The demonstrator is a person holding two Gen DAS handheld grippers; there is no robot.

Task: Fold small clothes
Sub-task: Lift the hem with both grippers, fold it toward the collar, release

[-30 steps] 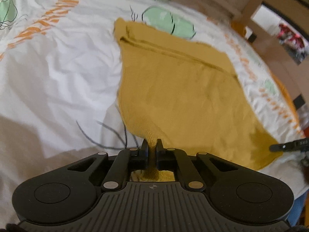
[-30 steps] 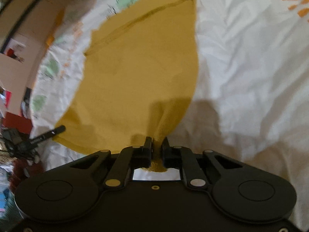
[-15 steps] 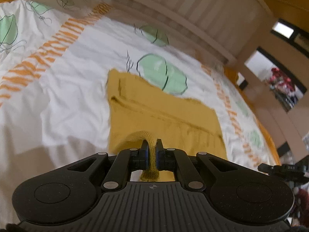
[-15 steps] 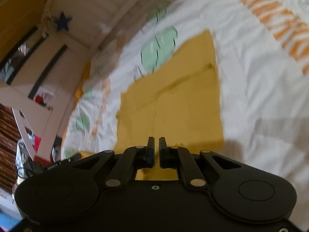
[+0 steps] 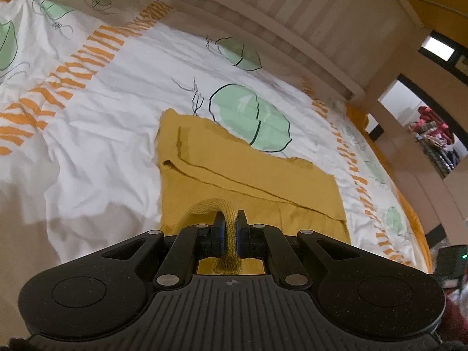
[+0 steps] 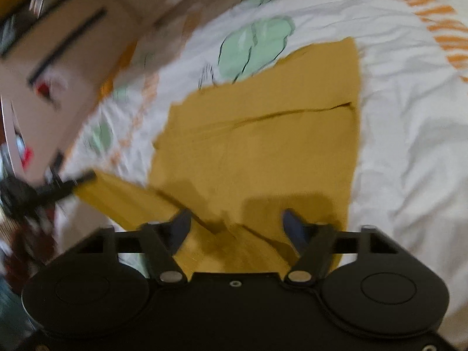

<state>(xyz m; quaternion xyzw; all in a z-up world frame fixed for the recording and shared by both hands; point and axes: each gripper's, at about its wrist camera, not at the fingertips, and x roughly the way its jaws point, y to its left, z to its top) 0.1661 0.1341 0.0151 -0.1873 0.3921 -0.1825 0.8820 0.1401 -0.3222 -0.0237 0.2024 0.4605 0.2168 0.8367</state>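
A bed (image 5: 96, 122) is filling both views, its white duvet cover printed with green leaf shapes and orange stripes, and a slatted headboard (image 5: 292, 14) is curving across the 12 o'clock edge of the left wrist view. A mustard-yellow knit garment (image 5: 248, 181) is lying flat on the cover at the centre, partly folded over itself, just below a green leaf print (image 5: 248, 117). The left gripper (image 5: 229, 228) is pinching a ribbed edge of the garment between nearly closed fingers at 6 o'clock. The right gripper (image 6: 237, 228) is hanging over the garment's near edge with its fingers spread wide, gripping nothing.
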